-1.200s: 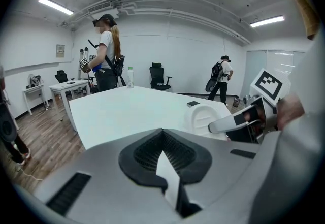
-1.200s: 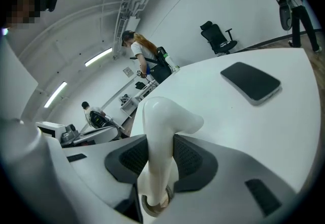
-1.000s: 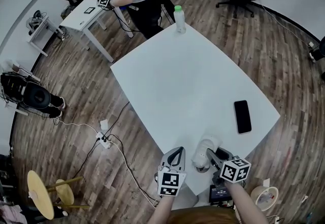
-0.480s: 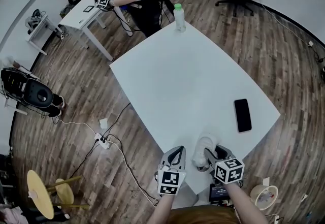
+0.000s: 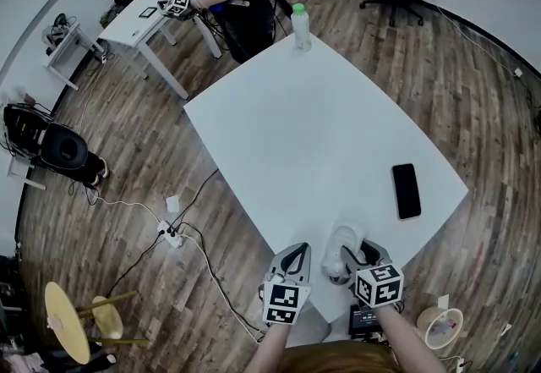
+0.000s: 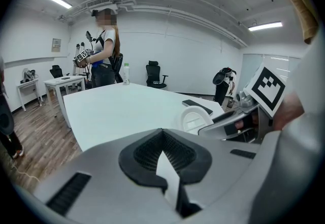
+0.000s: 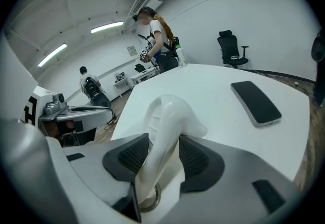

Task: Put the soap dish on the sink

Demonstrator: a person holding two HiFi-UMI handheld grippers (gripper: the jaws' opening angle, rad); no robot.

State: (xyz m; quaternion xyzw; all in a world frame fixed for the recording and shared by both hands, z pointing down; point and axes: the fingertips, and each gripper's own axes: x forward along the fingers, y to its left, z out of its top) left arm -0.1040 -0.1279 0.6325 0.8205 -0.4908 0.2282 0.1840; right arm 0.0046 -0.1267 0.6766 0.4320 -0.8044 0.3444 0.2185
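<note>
**Dish in the right claw at the bench's near edge**

The right claw (image 5: 349,256) has the white dish (image 5: 341,243) between its pads. The dish is tipped up on edge and both pads touch its sides, though the jaws are easing apart. It sits over the near edge of the white bench (image 5: 321,126), with the phone (image 5: 406,191) lying beyond it to the right. The left claw (image 5: 292,253) hangs just beside it, jaws closed and empty. A bottle (image 5: 299,29) stands at the bench's far corner.
</note>
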